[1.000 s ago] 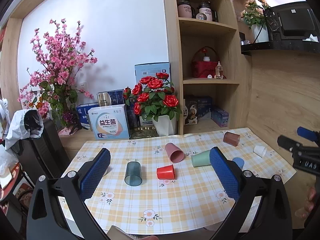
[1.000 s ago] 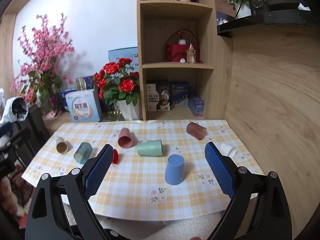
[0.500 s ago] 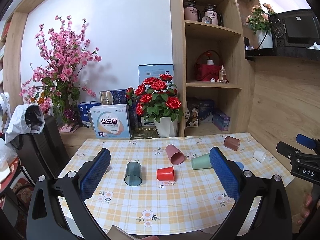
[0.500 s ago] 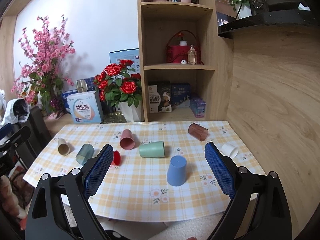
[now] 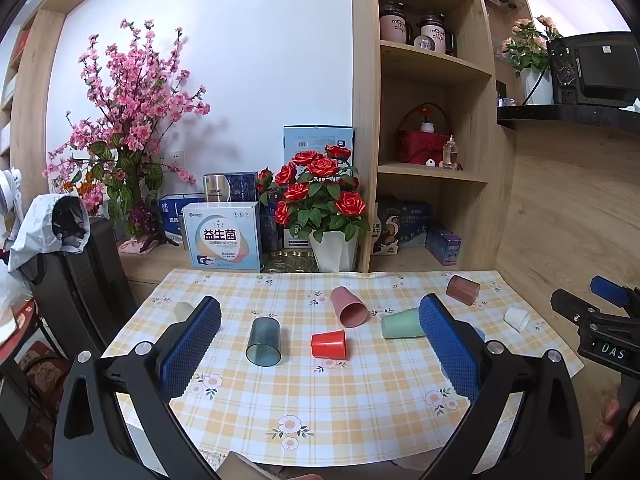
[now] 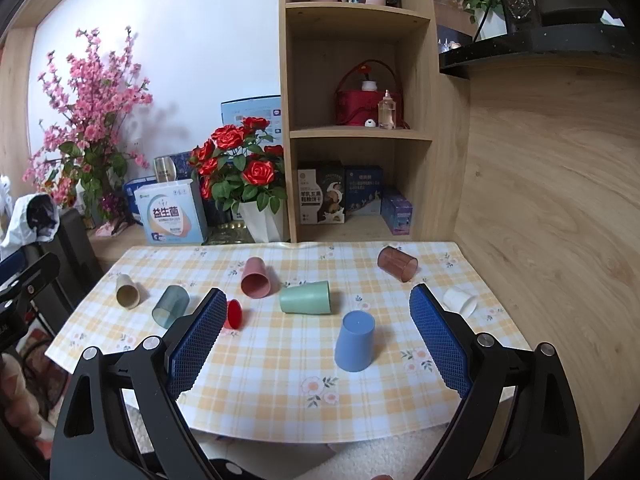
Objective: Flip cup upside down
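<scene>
We hold both tools back from the table (image 6: 472, 268), and over the last second very little has changed: the two views have pulled up and away a touch, while not one cup has shifted. The left gripper (image 5: 320, 344) hangs wide open with nothing between its blue pads, and the right gripper (image 6: 316, 340) is just as wide and just as empty. That tells us no grasp is under way; we judge this a pause between cups, picking the next target. The blue cup (image 6: 355, 341) already stands mouth down, near the front edge between the right gripper's fingers, so that one looks finished. Everything else lies on its side: the green cup (image 6: 306, 298) just behind the blue one, the pink cup (image 6: 256, 277) beside it, the brown cup (image 6: 397, 265) far back right, the white cup (image 6: 460, 301) near the right edge, the red cup (image 5: 329, 344) and the teal cup (image 5: 263, 341) out in front of the left gripper, and the beige cup (image 6: 128, 290) at the far left. Most of the job remains, we reckon. The green cup sits closest to the right gripper's line and seems the natural next pick, though a cup lying down may roll when the pads close.
</scene>
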`<state>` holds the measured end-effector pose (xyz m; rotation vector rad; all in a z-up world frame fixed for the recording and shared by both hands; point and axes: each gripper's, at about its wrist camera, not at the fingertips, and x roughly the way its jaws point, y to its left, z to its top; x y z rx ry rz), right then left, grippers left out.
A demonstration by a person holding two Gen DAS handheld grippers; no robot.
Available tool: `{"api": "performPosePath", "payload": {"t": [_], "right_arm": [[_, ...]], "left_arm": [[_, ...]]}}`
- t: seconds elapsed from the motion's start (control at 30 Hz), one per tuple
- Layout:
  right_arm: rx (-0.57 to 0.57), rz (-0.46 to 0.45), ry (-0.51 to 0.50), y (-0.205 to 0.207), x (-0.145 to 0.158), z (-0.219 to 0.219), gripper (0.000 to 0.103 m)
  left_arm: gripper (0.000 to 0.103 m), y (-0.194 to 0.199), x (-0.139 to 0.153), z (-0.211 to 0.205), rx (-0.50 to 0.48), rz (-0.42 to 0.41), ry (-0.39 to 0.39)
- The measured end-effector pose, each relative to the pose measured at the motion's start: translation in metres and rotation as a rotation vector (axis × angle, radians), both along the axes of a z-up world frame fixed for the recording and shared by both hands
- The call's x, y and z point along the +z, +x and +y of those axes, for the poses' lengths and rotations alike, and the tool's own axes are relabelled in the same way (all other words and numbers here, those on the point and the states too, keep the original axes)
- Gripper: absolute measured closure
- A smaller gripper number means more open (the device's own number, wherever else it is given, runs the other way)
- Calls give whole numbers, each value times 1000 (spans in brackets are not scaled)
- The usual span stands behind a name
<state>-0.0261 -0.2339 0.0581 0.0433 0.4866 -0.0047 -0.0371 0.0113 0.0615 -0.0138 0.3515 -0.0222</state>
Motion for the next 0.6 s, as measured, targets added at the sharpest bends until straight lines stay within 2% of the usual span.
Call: {"api": "performPosePath", "payload": {"t": [0.6], "right_arm": [[-2,1,2,-1,0,-1,13]], "left_arm": [[6,-2,1,2,3,-7,3]]}}
